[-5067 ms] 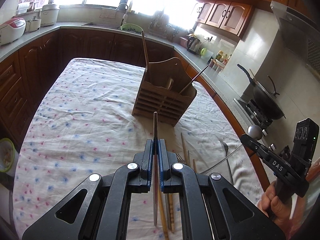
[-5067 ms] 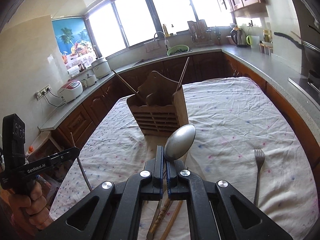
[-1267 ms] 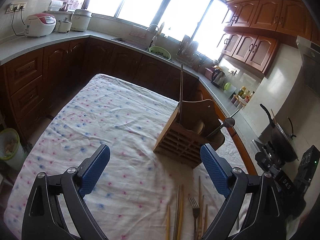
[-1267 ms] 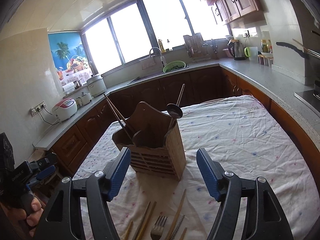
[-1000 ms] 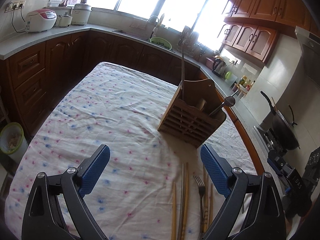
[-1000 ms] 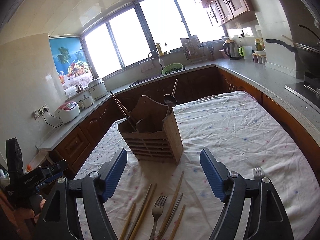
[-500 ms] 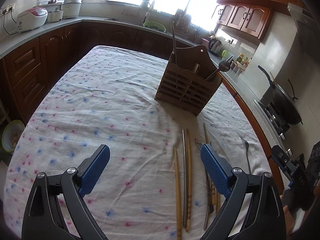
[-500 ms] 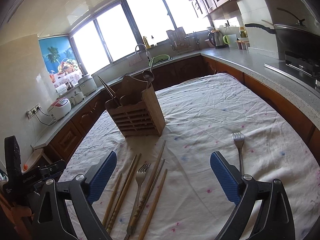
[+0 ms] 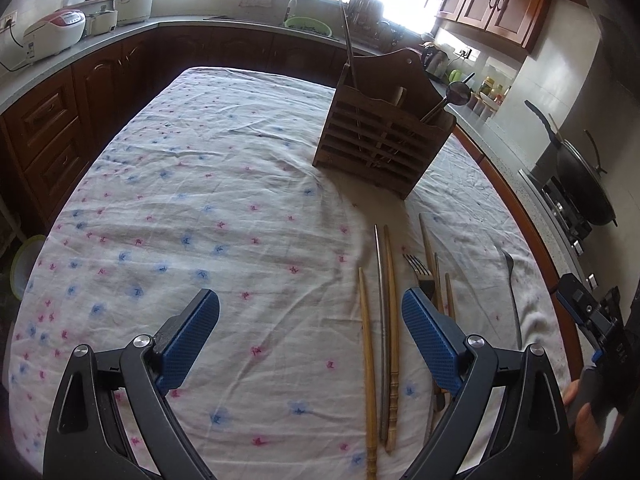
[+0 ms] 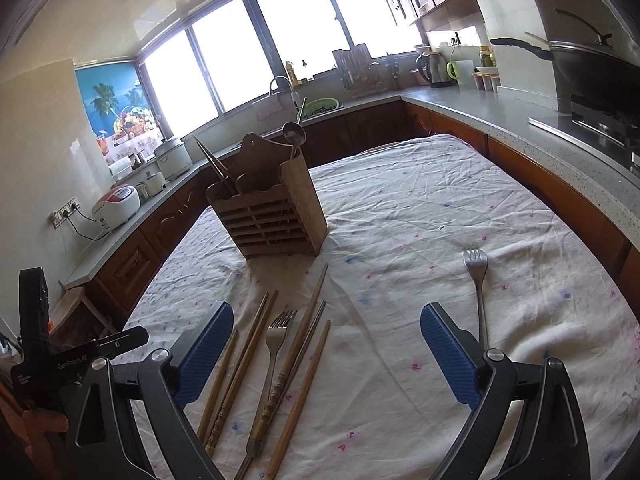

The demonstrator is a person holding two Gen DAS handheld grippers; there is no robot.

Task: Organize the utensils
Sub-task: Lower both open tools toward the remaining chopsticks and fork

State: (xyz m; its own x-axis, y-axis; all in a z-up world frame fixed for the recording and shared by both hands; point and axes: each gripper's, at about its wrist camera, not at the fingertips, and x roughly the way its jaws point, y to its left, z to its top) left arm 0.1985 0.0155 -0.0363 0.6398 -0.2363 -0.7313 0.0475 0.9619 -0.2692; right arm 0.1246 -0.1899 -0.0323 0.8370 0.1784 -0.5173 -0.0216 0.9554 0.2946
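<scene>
A wooden utensil holder (image 9: 380,148) (image 10: 272,220) stands upright on the flowered tablecloth (image 9: 200,200). It holds a metal spoon (image 9: 458,92) (image 10: 294,132) and chopsticks (image 9: 347,40) (image 10: 212,164). In front of it lie several loose chopsticks (image 9: 392,320) (image 10: 304,340) and a fork (image 9: 418,270) (image 10: 278,340). A second fork (image 10: 476,276) (image 9: 512,292) lies apart to the right. My left gripper (image 9: 310,304) hangs open above the cloth, the chopsticks just inside its right finger. My right gripper (image 10: 326,316) is wide open over the pile and holds nothing.
Dark wood cabinets and a grey counter (image 10: 500,108) ring the table on three sides. A wok (image 9: 584,184) sits on the stove at the right. A rice cooker (image 9: 56,32) stands at the back left. A hand (image 9: 580,408) grips the other tool by the table's right edge.
Both grippers have sunk and tilted toward the loose utensils. The right jaws have spread wider. The metal chopstick and the spoon gripped five seconds ago now stand in the holder.
</scene>
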